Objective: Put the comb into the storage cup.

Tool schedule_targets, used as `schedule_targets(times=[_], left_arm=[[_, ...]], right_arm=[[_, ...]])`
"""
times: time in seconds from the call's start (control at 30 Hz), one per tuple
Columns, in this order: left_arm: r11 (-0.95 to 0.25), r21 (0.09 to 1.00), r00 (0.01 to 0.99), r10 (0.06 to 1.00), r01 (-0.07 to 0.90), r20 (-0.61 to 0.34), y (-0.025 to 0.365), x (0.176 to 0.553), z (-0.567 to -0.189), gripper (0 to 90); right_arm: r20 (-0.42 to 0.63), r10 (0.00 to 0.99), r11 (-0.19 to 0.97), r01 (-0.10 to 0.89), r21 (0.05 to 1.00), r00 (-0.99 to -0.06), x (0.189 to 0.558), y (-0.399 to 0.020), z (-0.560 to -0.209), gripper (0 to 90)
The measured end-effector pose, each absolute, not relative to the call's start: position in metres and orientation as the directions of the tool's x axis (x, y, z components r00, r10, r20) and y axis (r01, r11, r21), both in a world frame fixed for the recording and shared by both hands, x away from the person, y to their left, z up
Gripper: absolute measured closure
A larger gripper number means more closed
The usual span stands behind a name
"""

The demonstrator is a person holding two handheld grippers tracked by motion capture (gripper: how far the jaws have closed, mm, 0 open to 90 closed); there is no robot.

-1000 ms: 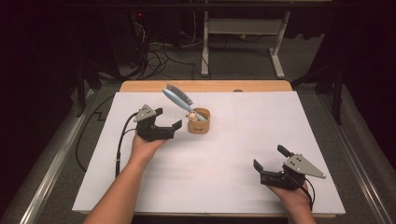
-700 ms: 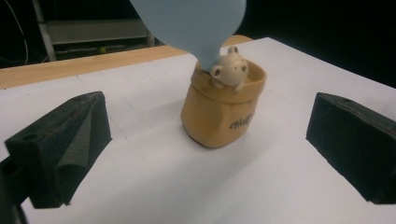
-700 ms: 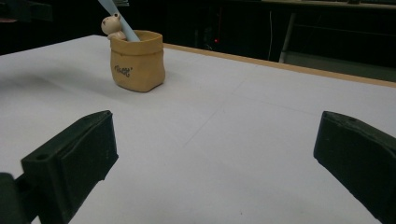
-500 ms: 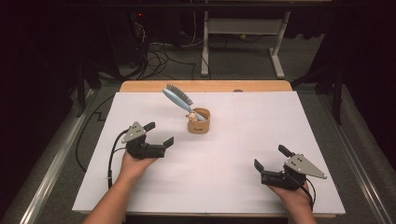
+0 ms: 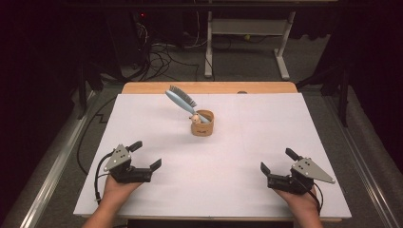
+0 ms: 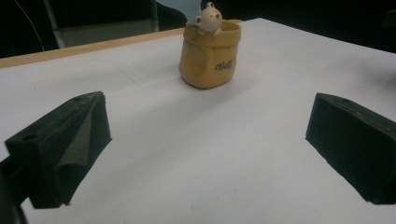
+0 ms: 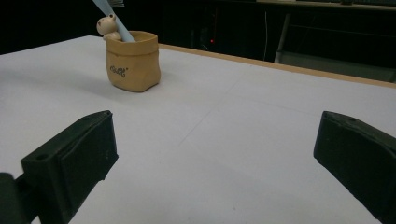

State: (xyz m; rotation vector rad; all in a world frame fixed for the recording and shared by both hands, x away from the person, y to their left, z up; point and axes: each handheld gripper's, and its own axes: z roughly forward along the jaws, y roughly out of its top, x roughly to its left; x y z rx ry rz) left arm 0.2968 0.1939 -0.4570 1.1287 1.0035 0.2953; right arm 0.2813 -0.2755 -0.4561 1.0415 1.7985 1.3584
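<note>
A small tan sack-shaped pot (image 5: 202, 124) with a little bear figure on its rim stands mid-table. A light blue hairbrush (image 5: 181, 99) leans out of the pot toward the far left. The pot (image 6: 209, 55) lies ahead of my left gripper (image 5: 146, 155), which rests open and empty at the near left. My right gripper (image 5: 279, 160) sits open and empty at the near right, with the pot (image 7: 132, 60) far off to its upper left. The brush handle (image 7: 113, 22) rises from the pot beside the bear.
A white sheet (image 5: 266, 128) covers the wooden table (image 5: 142, 88), whose bare edge shows at the back. Cables (image 5: 166, 52) and a desk frame (image 5: 280, 52) stand on the dark floor beyond. Wide bare sheet lies between both grippers and the pot.
My left gripper has drawn back from beside the pot to the near left of the table, staying open. The brush stays in the pot. The right gripper has not moved.
</note>
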Motion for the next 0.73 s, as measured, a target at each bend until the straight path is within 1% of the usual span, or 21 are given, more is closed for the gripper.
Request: schedule_targets(times=[0.13,0.2,0.43,0.57,0.73], left_arm=[[0.438,0.869,0.571,0.662,0.231,-0.486,0.201,0.286,-0.452,0.3],[0.454,0.864,0.574,0.657,0.217,-0.489,0.205,0.285,-0.450,0.3],[0.429,0.875,0.590,0.654,0.225,-0.473,0.203,0.284,-0.451,0.3],[0.431,0.869,0.579,0.653,0.244,-0.487,0.201,0.285,-0.454,0.3],[0.435,0.867,0.567,0.662,0.243,-0.491,0.202,0.287,-0.455,0.3]], right_arm=[[-0.030,0.881,0.140,0.200,0.970,-0.472,0.276,-0.277,-0.453,0.0],[-0.038,0.882,0.145,0.194,0.970,-0.470,0.276,-0.277,-0.453,0.0],[-0.044,0.882,0.154,0.198,0.968,-0.470,0.277,-0.276,-0.454,0.0],[-0.042,0.883,0.150,0.197,0.969,-0.468,0.277,-0.277,-0.453,0.0],[-0.048,0.882,0.155,0.193,0.969,-0.470,0.277,-0.277,-0.452,0.0]])
